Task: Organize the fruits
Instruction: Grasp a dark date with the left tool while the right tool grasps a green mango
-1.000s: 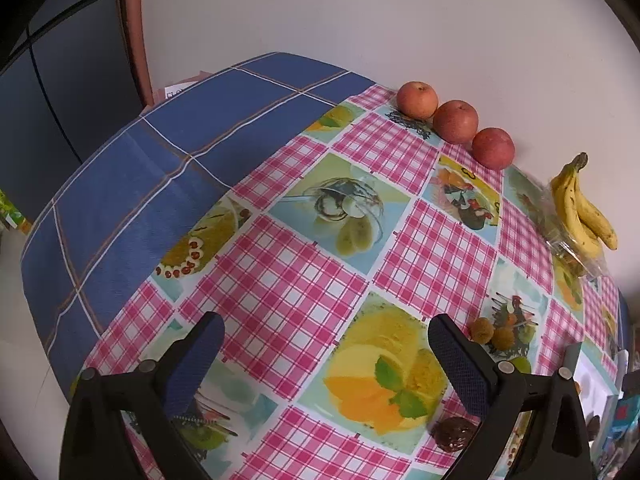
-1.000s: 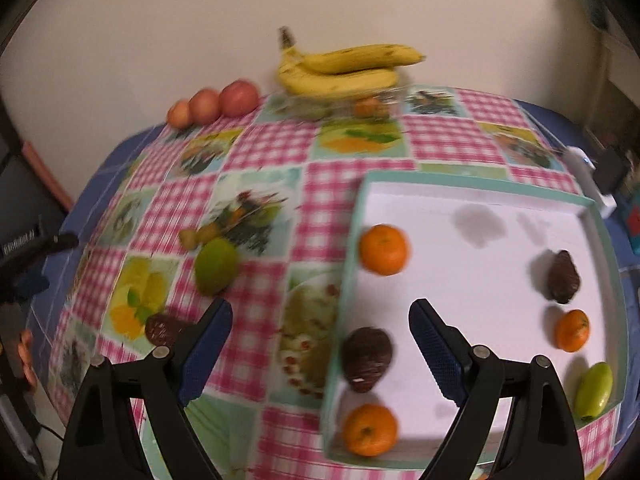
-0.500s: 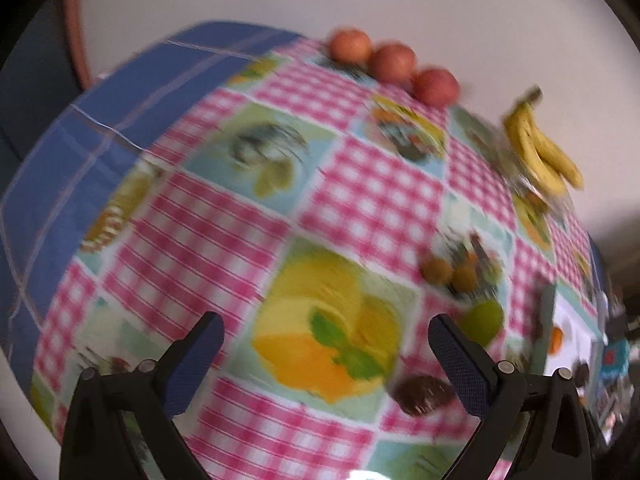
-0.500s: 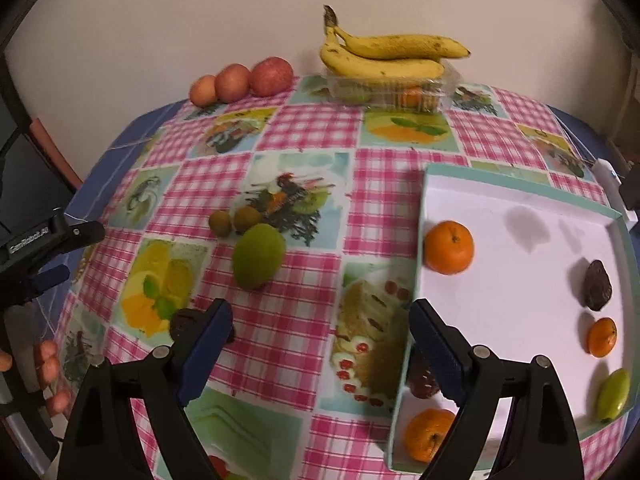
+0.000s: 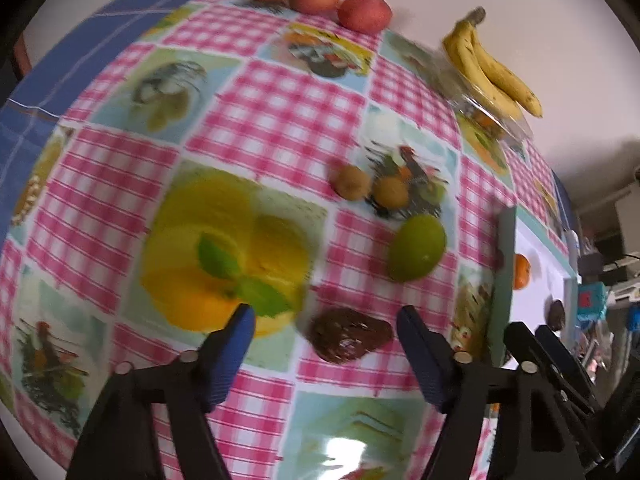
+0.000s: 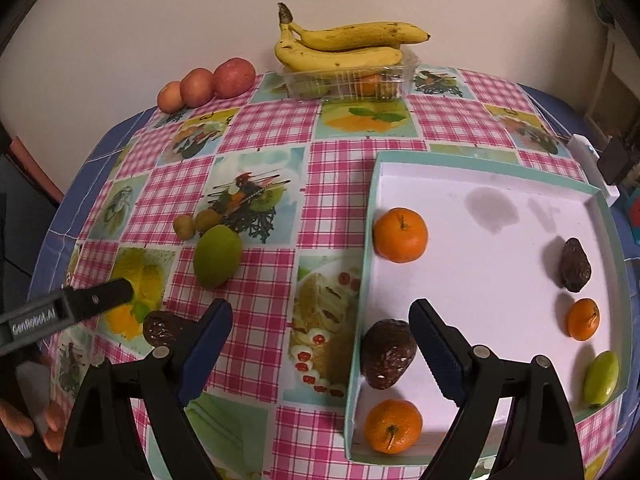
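Fingers of your left gripper point(image 5: 325, 322) are closing around a dark brown, wrinkled avocado point(image 5: 347, 338) lying on the checked tablecloth point(image 5: 276, 120); it sits between the blue pads but neither pad presses on it, so nothing is grasped. Its skin is rough with pale flecks, and the pointed end faces the right-hand finger. Beyond it lies a smooth green mango point(image 5: 416, 247), then two small brown kiwis point(image 5: 352, 182) side by side on a printed fruit picture.

Your right gripper point(image 6: 320, 326) hangs wide open and empty over the near-left rim of the shallow teal box point(image 6: 472, 159). Inside that box, another dark avocado point(image 6: 387, 354) lies just inside the right-hand pad, with a mandarin point(image 6: 393, 425) nearer and another mandarin point(image 6: 400, 234) farther. At the wall, three apples point(image 6: 234, 77) stand in a row beside bananas point(image 6: 344, 46) resting on a clear tub point(image 6: 348, 80).
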`<state>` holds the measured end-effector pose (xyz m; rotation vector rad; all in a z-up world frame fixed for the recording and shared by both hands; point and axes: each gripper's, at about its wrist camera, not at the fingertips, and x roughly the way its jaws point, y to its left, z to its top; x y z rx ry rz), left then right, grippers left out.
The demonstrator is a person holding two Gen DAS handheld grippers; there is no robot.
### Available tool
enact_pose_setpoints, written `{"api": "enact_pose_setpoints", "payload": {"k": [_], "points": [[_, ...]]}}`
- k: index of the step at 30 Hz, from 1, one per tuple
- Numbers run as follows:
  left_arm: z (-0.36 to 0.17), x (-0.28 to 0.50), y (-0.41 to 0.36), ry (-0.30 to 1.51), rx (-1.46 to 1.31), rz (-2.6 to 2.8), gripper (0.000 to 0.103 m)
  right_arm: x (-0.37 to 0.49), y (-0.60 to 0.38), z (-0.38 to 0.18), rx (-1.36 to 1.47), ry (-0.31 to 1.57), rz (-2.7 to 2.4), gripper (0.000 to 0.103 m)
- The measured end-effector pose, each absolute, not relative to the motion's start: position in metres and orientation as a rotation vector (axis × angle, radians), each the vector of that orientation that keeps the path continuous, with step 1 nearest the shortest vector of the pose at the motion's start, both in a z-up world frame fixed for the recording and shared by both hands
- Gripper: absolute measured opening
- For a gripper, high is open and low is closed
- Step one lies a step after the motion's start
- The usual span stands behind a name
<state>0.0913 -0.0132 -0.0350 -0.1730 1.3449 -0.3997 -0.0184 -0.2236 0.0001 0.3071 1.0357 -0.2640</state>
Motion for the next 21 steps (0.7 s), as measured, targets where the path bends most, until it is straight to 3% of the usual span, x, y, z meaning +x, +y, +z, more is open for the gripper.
{"api": "enact_pose_setpoints", "payload": {"k": [3, 7, 9, 21], "points": [[-0.038, 0.089, -0.018, 1.367, -0.186, -0.425, 0.055, -0.020, -0.227, -0.001, 0.312, 1.038, -0.268, 0.090], [-0.046, 0.088, -0.022, 1.399, -0.211, -0.444, 0.050, -0.022, -0.231, -0.002, 0.319, 1.041, -0.274, 0.090], [-0.047, 0.089, -0.021, 1.405, -0.221, -0.443, 0.040, -0.022, -0.232, -0.001, 0.322, 1.040, -0.273, 0.090], [-0.047, 0.094, 0.002, 1.400, -0.373, -0.420, 0.034, -0.022, -0.231, -0.004, 0.315, 1.049, -0.275, 0.090]]}}
